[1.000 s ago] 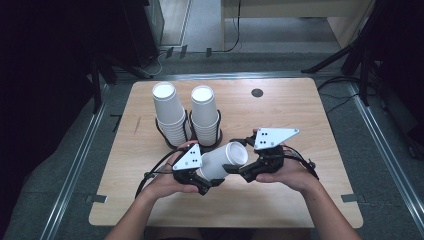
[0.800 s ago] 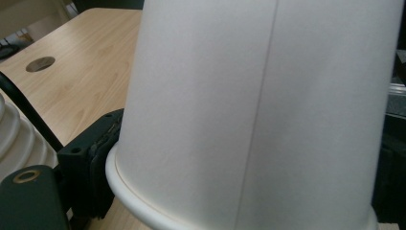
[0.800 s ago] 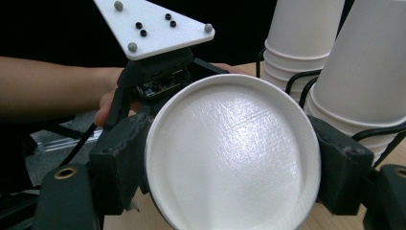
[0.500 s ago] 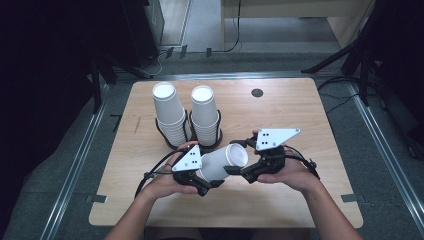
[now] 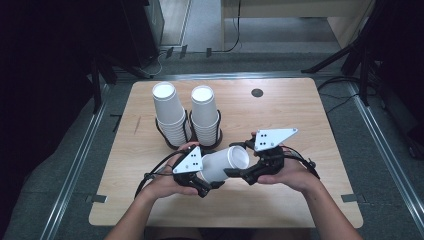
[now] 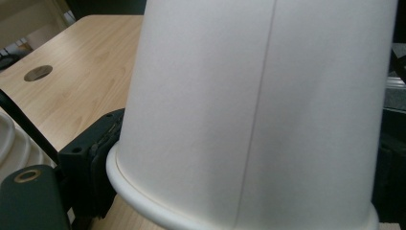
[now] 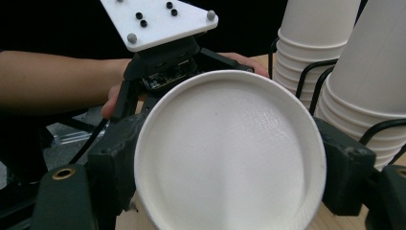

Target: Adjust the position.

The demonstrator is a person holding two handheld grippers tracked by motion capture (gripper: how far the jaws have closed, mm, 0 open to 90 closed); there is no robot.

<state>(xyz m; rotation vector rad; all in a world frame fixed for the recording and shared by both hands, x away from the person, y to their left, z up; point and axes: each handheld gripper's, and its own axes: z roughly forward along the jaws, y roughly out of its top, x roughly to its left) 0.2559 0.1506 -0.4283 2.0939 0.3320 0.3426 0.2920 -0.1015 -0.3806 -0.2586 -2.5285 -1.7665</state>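
Grippers (image 5: 227, 175) level, facing, around cup (image 5: 227, 162)

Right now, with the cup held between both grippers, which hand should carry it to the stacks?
Left. The left gripper clamps the paper cup near its rim, nearer the cup stacks. The right gripper's jaws flank its base and have just been opening, likely letting go.

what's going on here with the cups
A person at a wooden table holds a white paper cup on its side between two handheld grippers. The left gripper has the cup's body, and the right gripper sits at its wide end with its jaws either side of the rim; they have just been opening a little. Behind stand two stacks of upside-down cups in black wire holders.
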